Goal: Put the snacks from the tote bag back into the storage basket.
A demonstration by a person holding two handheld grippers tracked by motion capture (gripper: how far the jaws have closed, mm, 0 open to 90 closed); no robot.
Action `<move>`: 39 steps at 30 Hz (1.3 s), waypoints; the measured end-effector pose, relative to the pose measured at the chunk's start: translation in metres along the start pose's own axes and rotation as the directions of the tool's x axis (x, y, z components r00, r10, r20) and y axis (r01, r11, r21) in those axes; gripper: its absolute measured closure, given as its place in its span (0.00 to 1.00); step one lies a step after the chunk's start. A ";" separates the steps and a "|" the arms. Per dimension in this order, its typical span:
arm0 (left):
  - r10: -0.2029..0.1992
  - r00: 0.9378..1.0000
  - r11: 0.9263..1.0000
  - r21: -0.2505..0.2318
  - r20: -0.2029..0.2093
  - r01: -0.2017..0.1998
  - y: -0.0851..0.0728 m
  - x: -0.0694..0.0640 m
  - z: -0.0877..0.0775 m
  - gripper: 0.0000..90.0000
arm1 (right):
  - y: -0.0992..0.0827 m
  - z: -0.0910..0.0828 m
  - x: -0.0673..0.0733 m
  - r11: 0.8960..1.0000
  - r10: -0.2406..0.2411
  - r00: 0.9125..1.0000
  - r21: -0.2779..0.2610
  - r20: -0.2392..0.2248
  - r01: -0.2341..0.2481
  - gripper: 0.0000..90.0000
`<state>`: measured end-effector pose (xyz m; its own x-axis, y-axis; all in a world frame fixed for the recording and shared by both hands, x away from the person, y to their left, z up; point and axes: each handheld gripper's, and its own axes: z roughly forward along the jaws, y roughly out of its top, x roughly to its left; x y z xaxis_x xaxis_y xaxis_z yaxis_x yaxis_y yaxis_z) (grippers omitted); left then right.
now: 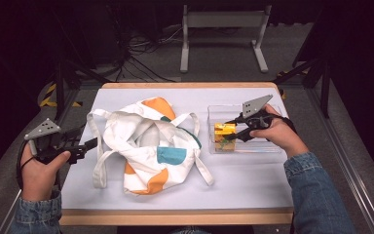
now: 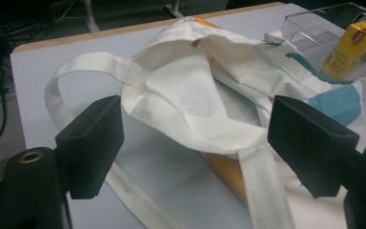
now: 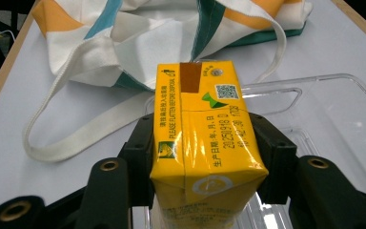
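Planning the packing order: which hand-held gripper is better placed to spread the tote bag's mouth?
Left. Its hand-held gripper is open beside the tote bag straps; the right hand-held gripper is clamped on the yellow carton over the clear tray.

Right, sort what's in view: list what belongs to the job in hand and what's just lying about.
In the job:
- carton, clamped in the right tool
- clear bin under it
- tote bag
- left tool, open at the bag's strap

Lying about:
- metal stand beyond the table
- floor cables
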<state>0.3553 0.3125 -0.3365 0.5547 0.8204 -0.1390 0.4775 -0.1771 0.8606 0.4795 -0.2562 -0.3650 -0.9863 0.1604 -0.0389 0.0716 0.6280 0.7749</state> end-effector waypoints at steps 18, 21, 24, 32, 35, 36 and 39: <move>0.011 1.000 1.000 0.002 0.015 -0.011 0.004 -0.001 0.006 0.23 | 0.001 -0.017 0.009 1.000 0.014 0.998 0.003 0.069 -0.014 0.44; 0.011 1.000 1.000 0.005 0.013 -0.011 0.003 -0.001 0.006 0.23 | 0.005 -0.024 0.012 0.999 0.030 0.995 -0.015 0.091 -0.029 0.38; 0.013 1.000 1.000 0.003 0.012 -0.013 0.003 -0.001 0.006 0.23 | 0.008 -0.028 0.016 0.998 0.064 0.992 -0.033 0.106 -0.061 0.32; 0.014 1.000 1.000 0.012 0.019 -0.014 0.004 -0.002 0.007 0.23 | 0.023 -0.044 0.030 0.991 0.109 0.978 -0.102 0.179 -0.092 0.28; 0.016 1.000 1.000 0.014 0.022 -0.016 0.004 -0.002 0.008 0.23 | 0.029 -0.051 0.039 0.987 0.132 0.967 -0.119 0.220 -0.107 0.28; 0.015 1.000 1.000 0.013 0.023 -0.015 0.004 -0.002 0.008 0.22 | 0.030 -0.054 0.041 0.985 0.142 0.963 -0.127 0.230 -0.115 0.28; 0.015 1.000 1.000 0.016 0.025 -0.016 0.004 -0.002 0.008 0.22 | 0.033 -0.061 0.047 0.979 0.183 0.944 -0.135 0.276 -0.150 0.28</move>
<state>0.3618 0.3059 -0.3370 0.5791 0.8035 -0.1383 0.4798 -0.1987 0.8546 0.4268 -0.2742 -0.3026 -0.8766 0.4762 -0.0692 0.1982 0.4883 0.8499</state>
